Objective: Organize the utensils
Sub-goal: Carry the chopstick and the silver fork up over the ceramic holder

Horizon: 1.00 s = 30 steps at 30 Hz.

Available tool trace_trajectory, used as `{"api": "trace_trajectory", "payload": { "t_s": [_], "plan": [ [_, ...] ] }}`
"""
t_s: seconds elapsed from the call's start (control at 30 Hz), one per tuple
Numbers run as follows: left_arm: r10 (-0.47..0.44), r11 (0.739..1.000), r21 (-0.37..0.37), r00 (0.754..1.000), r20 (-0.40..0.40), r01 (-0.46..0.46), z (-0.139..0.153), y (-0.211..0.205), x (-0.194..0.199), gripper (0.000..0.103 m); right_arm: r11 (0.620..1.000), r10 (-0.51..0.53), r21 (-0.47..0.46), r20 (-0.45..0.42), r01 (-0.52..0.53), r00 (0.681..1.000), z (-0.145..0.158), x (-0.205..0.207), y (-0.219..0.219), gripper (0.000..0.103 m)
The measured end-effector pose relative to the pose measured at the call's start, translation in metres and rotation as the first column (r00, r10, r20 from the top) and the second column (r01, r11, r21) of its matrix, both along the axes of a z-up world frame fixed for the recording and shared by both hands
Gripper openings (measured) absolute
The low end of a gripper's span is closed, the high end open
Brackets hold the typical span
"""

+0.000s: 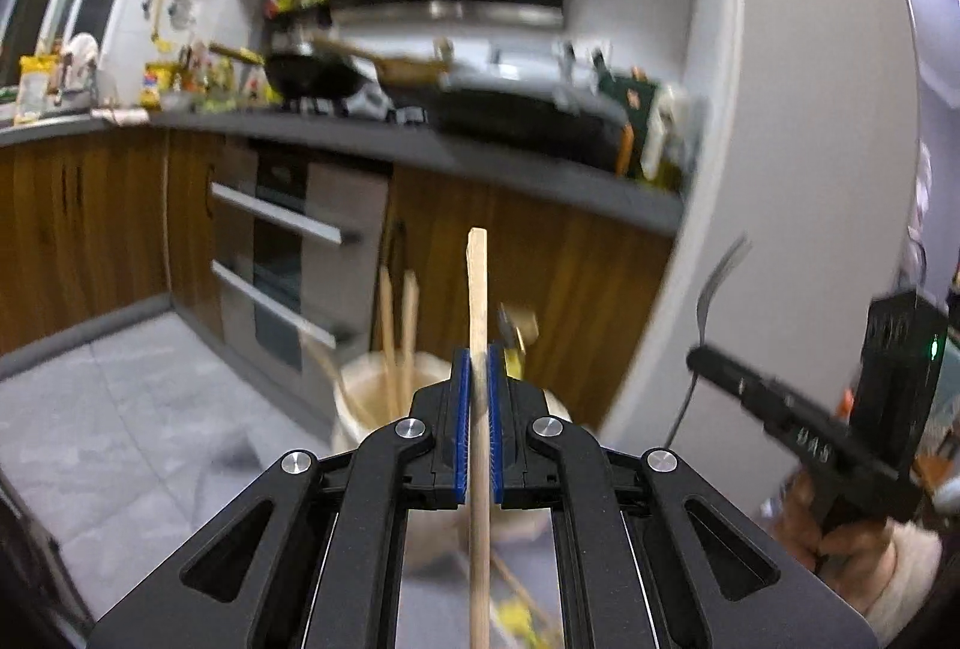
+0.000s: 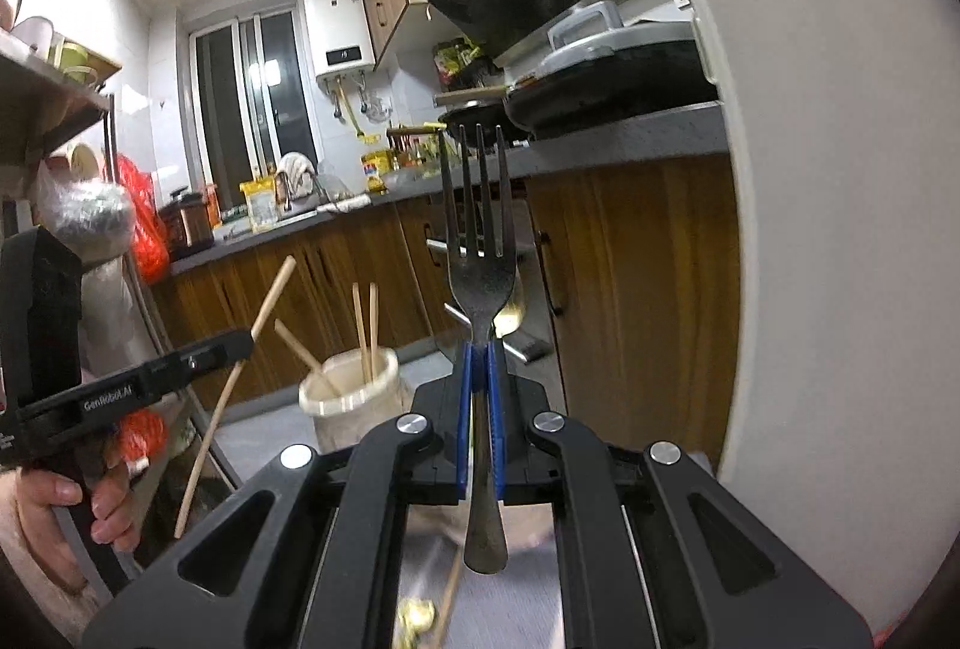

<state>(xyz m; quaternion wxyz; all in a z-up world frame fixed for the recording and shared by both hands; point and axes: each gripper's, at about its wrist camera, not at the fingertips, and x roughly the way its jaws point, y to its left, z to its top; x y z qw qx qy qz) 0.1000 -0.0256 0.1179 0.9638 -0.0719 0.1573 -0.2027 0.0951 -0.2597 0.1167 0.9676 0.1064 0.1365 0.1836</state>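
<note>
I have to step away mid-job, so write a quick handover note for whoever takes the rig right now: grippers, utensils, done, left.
Left gripper: shut on a wooden chopstick, held upright, clear of the table.
Right gripper: shut on a metal fork, tines up, also lifted.
Utensil holder: cream cup ahead of both grippers, already holding several wooden chopsticks.
Done: both utensils picked up; some chopsticks are in the holder.
Left: likely drop the chopstick into the holder and place the fork. Another stick and something yellow lie on the surface below, blurred; check them afterwards.
</note>
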Motion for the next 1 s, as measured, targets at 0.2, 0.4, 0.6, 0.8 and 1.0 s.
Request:
{"api": "trace_trajectory", "payload": {
  "t_s": [0.2, 0.4, 0.6, 0.8, 1.0],
  "plan": [
    [0.073, 0.996, -0.051, 0.989, 0.126, -0.067, 0.028, 0.001, 0.042, 0.006, 0.999, -0.021, 0.035, 0.009, 0.021, 1.0, 0.015, 0.036, 0.01, 0.005],
    [0.175, 0.984, -0.054, 0.969, 0.177, -0.168, 0.023, -0.009, 0.077, 0.006, 0.998, -0.033, 0.049, 0.004, 0.032, 0.999, 0.008, 0.056, 0.02, 0.005],
    [0.2, 0.979, 0.0, 0.964, 0.177, -0.203, 0.002, -0.016, 0.095, 0.006, 0.999, -0.043, 0.009, -0.041, 0.044, 0.998, -0.019, 0.062, 0.021, 0.005],
    [0.172, 0.984, 0.02, 0.971, 0.164, -0.178, -0.015, -0.008, 0.076, 0.006, 0.999, -0.036, 0.006, -0.089, 0.037, 0.995, -0.038, 0.066, 0.018, 0.005],
    [0.153, 0.984, 0.073, 0.977, 0.147, -0.165, -0.03, 0.005, 0.039, 0.006, 0.999, -0.032, -0.001, -0.131, 0.032, 0.991, -0.053, 0.069, 0.018, 0.005]
  ]
}}
